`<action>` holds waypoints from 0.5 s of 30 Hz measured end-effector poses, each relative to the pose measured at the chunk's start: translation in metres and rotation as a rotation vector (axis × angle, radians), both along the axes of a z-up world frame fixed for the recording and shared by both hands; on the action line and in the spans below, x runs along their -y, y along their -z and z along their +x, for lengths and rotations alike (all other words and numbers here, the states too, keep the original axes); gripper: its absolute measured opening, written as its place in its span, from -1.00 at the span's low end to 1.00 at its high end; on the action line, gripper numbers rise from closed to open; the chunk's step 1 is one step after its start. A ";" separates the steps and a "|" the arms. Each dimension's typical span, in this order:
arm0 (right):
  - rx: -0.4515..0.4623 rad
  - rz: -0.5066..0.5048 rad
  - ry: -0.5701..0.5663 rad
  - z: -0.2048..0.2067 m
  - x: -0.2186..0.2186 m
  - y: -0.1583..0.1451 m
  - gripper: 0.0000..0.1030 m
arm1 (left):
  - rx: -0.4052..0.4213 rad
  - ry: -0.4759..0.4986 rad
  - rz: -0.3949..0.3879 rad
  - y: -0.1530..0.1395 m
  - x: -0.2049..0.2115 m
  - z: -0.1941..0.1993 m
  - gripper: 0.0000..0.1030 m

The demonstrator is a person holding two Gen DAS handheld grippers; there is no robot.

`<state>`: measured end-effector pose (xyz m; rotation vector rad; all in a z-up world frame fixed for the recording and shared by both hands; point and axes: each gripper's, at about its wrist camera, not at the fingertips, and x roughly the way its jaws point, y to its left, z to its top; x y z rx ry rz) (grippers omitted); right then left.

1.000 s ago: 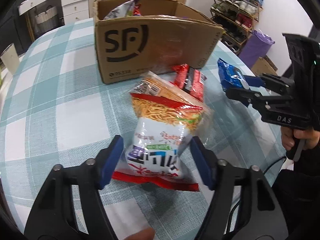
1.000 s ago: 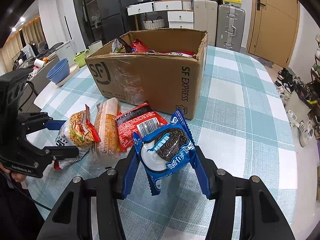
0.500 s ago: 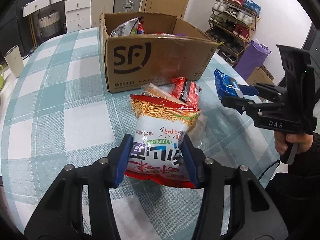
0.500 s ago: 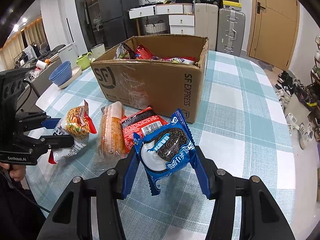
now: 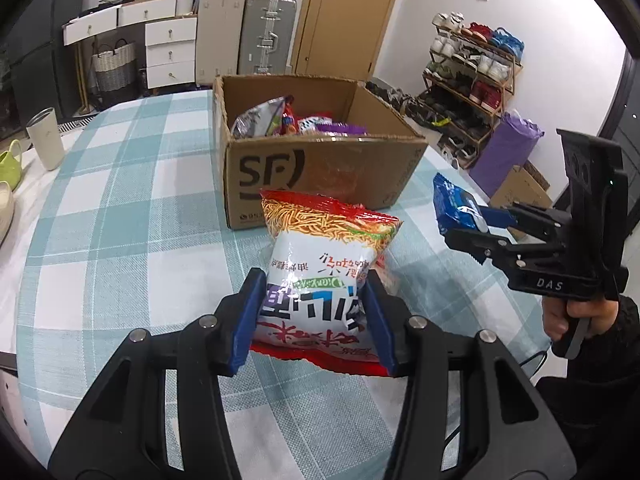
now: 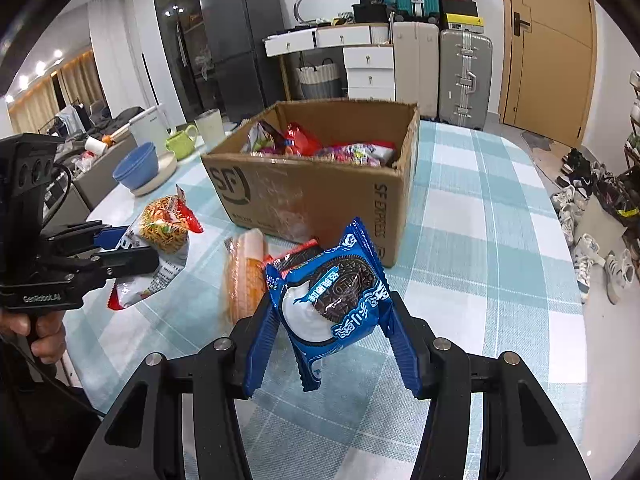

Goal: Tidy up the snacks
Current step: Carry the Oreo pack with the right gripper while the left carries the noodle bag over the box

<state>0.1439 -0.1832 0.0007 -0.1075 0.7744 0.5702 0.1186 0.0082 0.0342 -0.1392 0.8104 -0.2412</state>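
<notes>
Snacks in cardboard box (image 5: 320, 168) on checked tablecloth (image 5: 120, 220); suitcases (image 6: 464, 76) behind

My own arms run off the bottom edge of both views, so I see only the fingers. The noodle bag (image 5: 320, 276) between my left jaws covers the table just ahead of them, and its lower edge hides part of my pads. Beyond it, the carton (image 5: 320, 168) shows a logo half blocked by the bag's top. Past my right jaws, the cookie pack (image 6: 332, 296) masks most of a red packet (image 6: 294, 254), whose print is too small to read. The snacks in the carton overlap; I cannot tell them apart.
</notes>
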 end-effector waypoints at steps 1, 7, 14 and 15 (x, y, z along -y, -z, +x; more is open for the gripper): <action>0.005 0.005 0.000 0.000 0.000 -0.003 0.04 | 0.006 -0.005 -0.001 -0.003 -0.001 0.000 -0.10; 0.020 0.035 0.001 0.003 0.000 -0.012 0.04 | 0.039 -0.038 -0.014 -0.020 -0.005 0.003 -0.10; 0.047 0.055 -0.007 0.008 -0.004 -0.021 0.04 | 0.076 -0.045 -0.015 -0.036 -0.003 0.015 -0.10; 0.054 0.058 -0.007 0.008 -0.005 -0.023 0.04 | 0.078 -0.046 -0.013 -0.037 -0.002 0.018 -0.10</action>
